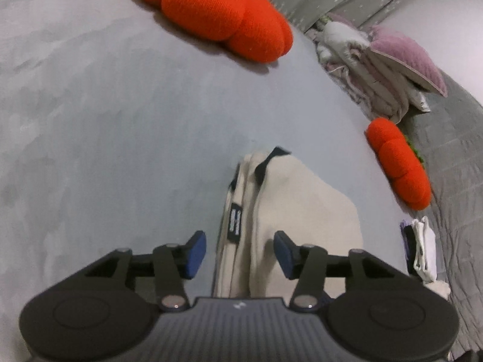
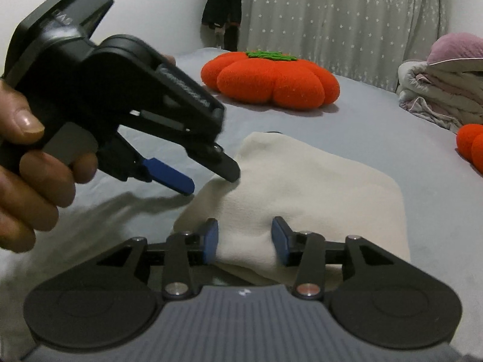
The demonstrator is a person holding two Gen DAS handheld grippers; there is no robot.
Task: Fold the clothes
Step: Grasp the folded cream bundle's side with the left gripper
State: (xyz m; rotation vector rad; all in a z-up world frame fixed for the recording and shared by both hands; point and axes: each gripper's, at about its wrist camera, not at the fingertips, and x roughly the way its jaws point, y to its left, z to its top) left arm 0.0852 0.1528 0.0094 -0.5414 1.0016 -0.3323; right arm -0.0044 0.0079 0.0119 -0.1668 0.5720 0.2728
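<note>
A folded cream garment (image 1: pixel 302 205) with dark trim and a black label lies on the pale grey bed sheet (image 1: pixel 120 120). My left gripper (image 1: pixel 240 253) hovers over its near end, jaws open, with the cloth below the blue pads and not pinched. In the right wrist view the same garment (image 2: pixel 317 187) is a neat rectangle. My right gripper (image 2: pixel 245 241) has the near folded edge bunched between its blue pads and slightly raised. A hand holds the left gripper (image 2: pixel 211 183) at the garment's left edge, fingers apart, one tip on the cloth.
A large orange pumpkin cushion (image 2: pixel 271 78) sits further back on the bed, a smaller one (image 1: pixel 398 166) to the right. A pile of folded bedding (image 2: pixel 440 90) stands at the right. Small folded items (image 1: pixel 422 250) lie near the right edge. A starred curtain (image 2: pixel 332 15) hangs behind.
</note>
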